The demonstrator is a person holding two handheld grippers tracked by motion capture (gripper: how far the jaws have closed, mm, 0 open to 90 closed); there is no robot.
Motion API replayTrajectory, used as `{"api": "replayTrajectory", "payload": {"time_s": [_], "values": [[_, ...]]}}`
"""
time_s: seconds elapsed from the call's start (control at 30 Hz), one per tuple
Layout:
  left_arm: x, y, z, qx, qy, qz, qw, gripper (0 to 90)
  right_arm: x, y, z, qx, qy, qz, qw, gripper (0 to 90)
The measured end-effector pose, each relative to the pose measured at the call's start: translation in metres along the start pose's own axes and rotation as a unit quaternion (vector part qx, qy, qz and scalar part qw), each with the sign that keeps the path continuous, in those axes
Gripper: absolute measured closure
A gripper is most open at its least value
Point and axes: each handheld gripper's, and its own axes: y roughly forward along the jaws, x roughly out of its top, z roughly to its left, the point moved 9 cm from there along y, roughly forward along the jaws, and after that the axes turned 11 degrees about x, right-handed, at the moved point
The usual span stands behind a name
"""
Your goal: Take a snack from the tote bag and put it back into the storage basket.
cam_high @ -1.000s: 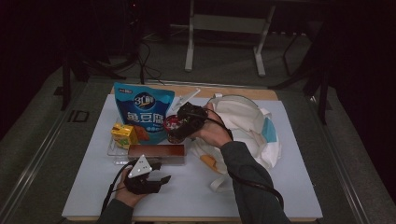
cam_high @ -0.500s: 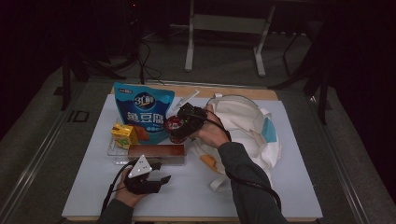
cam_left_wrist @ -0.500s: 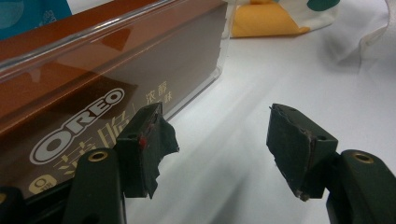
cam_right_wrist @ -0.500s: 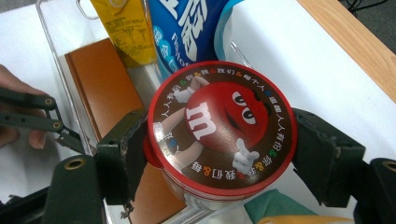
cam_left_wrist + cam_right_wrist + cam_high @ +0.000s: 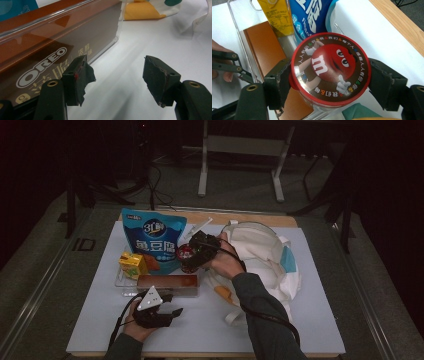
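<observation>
Right gripper [image 5: 329,82] is clamping the round M&M tub [image 5: 331,68] by its lid rim, above the clear tray [image 5: 237,27] near the Oreo box [image 5: 265,47]. Rigid, smooth and probably light, the tub is likely sitting best gripped straight across its widest point. Left gripper [image 5: 117,80] is resting open on the table beside the box.

So the brown box [image 5: 50,42] lying in the clear tray has "OREO" in white outlined letters on its side, with gold Chinese characters next to it, at about 3 o'clock from the logo. The round tin [image 5: 330,68] has a big white "m" on the red candy character, plus a ring of Chinese characters and "&" signs around the lid's rim. The blue pouch [image 5: 152,242] says "31" up top over big white Chinese characters.
</observation>
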Motion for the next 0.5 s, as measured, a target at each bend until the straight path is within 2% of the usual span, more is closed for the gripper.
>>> {"api": "replayTrajectory", "payload": {"time_s": [0.5], "values": [[0.0,0.0,0.0,0.0,-0.001,0.0,1.0,37.4,-0.007,0.011,-0.002,-0.006,0.002,0.009,0.9999,25.2]]}}
